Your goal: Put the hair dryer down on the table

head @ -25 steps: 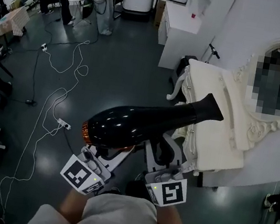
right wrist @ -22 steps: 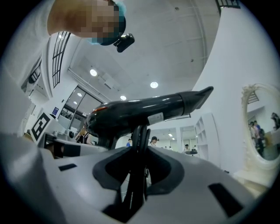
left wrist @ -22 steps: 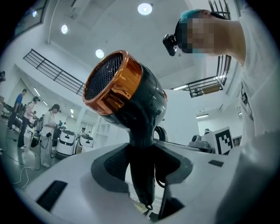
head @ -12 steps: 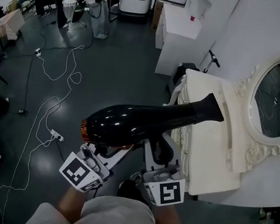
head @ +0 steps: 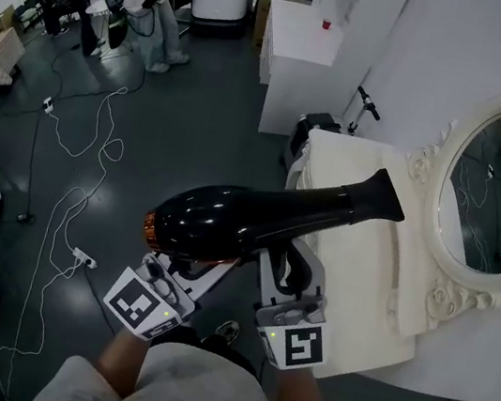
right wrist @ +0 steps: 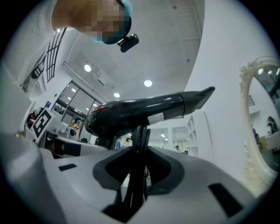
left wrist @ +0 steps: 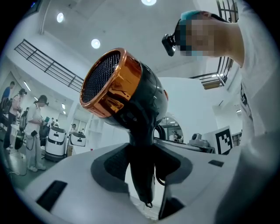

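Hair dryer (head: pixel 247 223), black with a copper rear grille, is held level in the air, its nozzle above the white dressing table (head: pixel 361 280) and its body out beside it. Left gripper (head: pixel 215 272) clamps its handle; right gripper (head: pixel 289 270) pinches its looped cord (right wrist: pixel 136 162).

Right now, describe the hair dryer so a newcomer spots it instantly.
Find the white dressing table with the oval mirror, right of the head view. At its left edge the left gripper and right gripper hold the hair dryer. Nothing else there is glossy black with a copper rear ring; its nozzle points toward the mirror.
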Available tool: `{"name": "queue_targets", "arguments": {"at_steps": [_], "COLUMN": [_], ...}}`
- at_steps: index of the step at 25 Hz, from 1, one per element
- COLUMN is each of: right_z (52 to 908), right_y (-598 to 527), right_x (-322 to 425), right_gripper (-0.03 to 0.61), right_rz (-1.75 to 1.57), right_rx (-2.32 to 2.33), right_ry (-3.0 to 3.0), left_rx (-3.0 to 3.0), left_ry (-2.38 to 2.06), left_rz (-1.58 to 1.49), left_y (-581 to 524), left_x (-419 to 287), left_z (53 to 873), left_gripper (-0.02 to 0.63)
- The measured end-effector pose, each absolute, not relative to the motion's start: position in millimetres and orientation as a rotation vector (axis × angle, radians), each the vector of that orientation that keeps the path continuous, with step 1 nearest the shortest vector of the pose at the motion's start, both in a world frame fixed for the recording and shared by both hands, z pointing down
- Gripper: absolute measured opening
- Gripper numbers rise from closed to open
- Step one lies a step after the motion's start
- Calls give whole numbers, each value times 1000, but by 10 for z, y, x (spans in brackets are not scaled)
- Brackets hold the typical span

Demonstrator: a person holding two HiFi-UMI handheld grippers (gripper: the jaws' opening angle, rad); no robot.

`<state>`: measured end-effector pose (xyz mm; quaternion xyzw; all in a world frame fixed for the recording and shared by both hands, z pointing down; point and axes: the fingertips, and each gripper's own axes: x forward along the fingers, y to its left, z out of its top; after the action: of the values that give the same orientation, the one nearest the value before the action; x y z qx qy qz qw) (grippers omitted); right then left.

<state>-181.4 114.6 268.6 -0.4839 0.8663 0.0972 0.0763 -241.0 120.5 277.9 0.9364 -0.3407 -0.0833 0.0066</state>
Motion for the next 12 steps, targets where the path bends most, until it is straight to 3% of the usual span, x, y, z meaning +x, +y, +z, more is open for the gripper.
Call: {"name": "queue_targets", "arguments": {"at_steps": [12], "right_z": [2764], "right_y": [417], "right_x": [-1029], "right_gripper": [100], "right_rz": [302], "right_rx": [-1647], "right_ry": [2479], "left_rx": [2996], "left_ry": [-834], "left_rz": [-202], "left_y": [380], "left_x": [-1623], "left_z": [2852], "left_gripper": [172]}}
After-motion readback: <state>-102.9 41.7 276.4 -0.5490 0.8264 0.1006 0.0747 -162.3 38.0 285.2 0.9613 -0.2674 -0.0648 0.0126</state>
